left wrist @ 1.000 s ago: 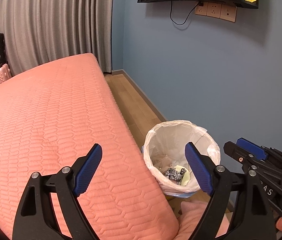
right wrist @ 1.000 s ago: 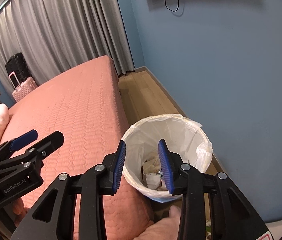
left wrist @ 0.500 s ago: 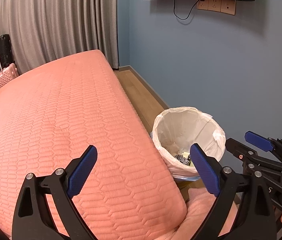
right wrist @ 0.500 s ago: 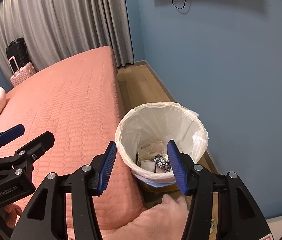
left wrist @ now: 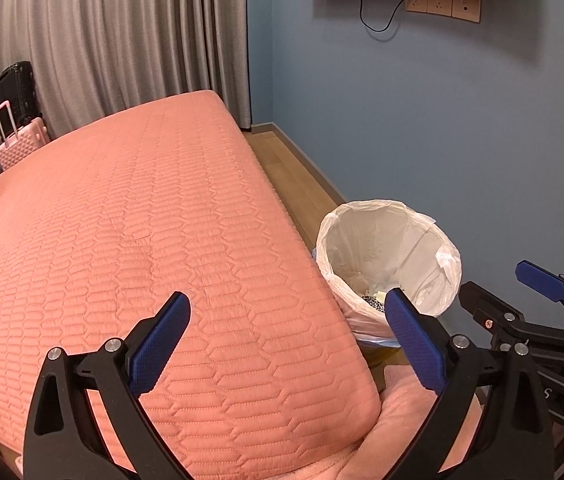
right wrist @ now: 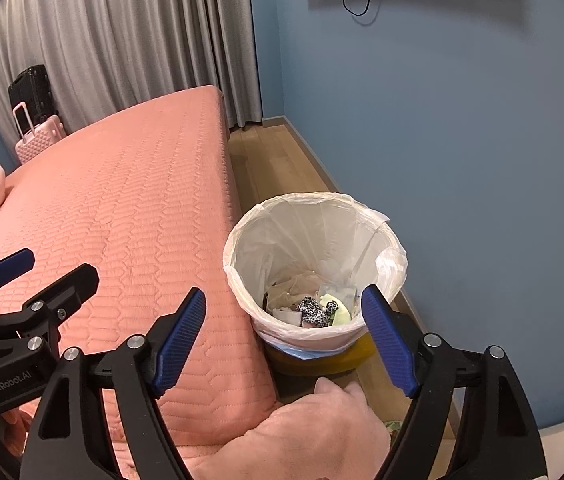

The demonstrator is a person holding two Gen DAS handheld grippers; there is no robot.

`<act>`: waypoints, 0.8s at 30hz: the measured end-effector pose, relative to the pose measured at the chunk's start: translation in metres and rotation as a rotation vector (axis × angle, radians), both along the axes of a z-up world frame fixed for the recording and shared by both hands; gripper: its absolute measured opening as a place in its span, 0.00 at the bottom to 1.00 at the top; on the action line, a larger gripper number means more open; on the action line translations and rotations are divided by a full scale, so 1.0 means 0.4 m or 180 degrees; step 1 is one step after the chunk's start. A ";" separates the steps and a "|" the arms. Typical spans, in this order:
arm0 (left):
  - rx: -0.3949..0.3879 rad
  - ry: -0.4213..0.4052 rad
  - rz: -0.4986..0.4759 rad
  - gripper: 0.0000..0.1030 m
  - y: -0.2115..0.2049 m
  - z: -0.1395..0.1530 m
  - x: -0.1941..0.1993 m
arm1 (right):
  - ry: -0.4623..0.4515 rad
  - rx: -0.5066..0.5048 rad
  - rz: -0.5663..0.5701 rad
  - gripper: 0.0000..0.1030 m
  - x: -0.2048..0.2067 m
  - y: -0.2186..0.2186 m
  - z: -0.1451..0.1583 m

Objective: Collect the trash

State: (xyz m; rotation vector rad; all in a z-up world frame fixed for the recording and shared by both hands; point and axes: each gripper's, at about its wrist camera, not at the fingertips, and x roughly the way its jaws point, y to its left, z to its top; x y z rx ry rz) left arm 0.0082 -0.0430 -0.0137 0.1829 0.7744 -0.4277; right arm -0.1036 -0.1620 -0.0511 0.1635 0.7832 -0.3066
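A yellow trash bin with a white plastic liner (right wrist: 362, 220) stands on the floor between the bed and the blue wall; it also shows in the left wrist view (left wrist: 418, 224). Crumpled trash (right wrist: 314, 308) lies at its bottom, with a black-and-white speckled piece and a pale yellow piece. My right gripper (right wrist: 284, 338) is open and empty, above and just short of the bin's near rim. My left gripper (left wrist: 288, 344) is open and empty over the bed's near corner, left of the bin. Each gripper shows in the other's view.
The bed with a salmon quilted cover (left wrist: 142, 220) fills the left. A pink blanket (right wrist: 314, 432) bunches at the near corner. A pink suitcase (left wrist: 22, 144) and a black one stand by the grey curtains. A wood floor strip (right wrist: 274, 160) runs along the wall.
Both grippers pulled back and up from the bin. The right gripper's jaws opened from narrow to wide. The bin now sits lower and farther in both views.
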 end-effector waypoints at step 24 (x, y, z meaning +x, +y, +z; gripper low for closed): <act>-0.0007 0.0016 0.0176 0.92 0.010 -0.010 0.009 | 0.0022 -0.0118 -0.0177 0.95 -0.026 -0.032 -0.027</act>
